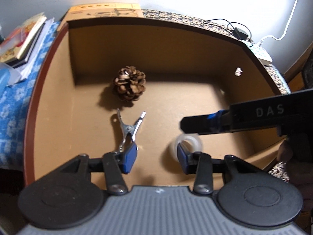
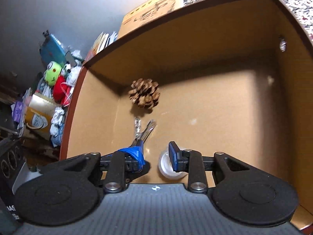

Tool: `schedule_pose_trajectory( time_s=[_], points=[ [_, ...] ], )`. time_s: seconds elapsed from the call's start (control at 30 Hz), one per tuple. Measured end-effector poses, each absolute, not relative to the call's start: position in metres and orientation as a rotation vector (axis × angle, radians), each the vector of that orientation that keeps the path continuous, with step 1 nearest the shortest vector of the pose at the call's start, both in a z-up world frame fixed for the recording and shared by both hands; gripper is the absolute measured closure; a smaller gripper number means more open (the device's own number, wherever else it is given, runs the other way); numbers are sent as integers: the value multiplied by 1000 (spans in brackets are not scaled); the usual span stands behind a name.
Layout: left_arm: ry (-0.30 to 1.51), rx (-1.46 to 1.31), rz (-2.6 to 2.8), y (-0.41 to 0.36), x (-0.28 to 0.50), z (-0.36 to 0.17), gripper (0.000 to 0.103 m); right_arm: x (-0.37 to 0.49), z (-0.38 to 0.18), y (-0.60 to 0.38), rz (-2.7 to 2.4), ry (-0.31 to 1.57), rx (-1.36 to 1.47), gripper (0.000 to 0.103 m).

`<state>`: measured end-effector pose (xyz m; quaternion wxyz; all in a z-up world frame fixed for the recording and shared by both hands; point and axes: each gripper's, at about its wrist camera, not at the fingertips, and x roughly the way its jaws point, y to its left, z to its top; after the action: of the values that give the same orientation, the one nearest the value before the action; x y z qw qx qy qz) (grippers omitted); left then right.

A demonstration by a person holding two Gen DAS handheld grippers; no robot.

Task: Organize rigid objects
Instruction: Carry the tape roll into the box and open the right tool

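Both grippers hang over an open brown cardboard box [image 1: 58, 90]. A pine cone [image 1: 129, 83] lies near its far left corner; it also shows in the right wrist view [image 2: 144, 93]. A metal clip [image 1: 128, 128] lies in front of it, also in the right wrist view [image 2: 143, 130]. A clear tape roll [image 1: 190, 142] lies to the right, also in the right wrist view [image 2: 166, 165]. My left gripper [image 1: 156, 156] is open and empty above the clip and tape. My right gripper [image 2: 156, 157] is open and empty; its finger [image 1: 203, 123] reaches in above the tape.
The box wall [image 2: 289, 82] rises on the right with a small hole [image 2: 282, 45]. Books [image 1: 21, 39] and a blue patterned cloth [image 1: 11, 107] lie left of the box. A charger and cables [image 1: 240, 32] lie behind it. Plush toys [image 2: 56, 78] and clutter sit farther left.
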<state>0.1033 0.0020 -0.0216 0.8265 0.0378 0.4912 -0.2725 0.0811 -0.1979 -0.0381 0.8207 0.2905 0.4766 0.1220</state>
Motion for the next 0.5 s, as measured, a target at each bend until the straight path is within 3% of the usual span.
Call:
schedule_pose_trajectory(
  time_s=[0.5],
  points=[
    [939, 265, -352, -11, 82, -5, 56, 60, -32, -198, 177, 940, 533, 91]
  ],
)
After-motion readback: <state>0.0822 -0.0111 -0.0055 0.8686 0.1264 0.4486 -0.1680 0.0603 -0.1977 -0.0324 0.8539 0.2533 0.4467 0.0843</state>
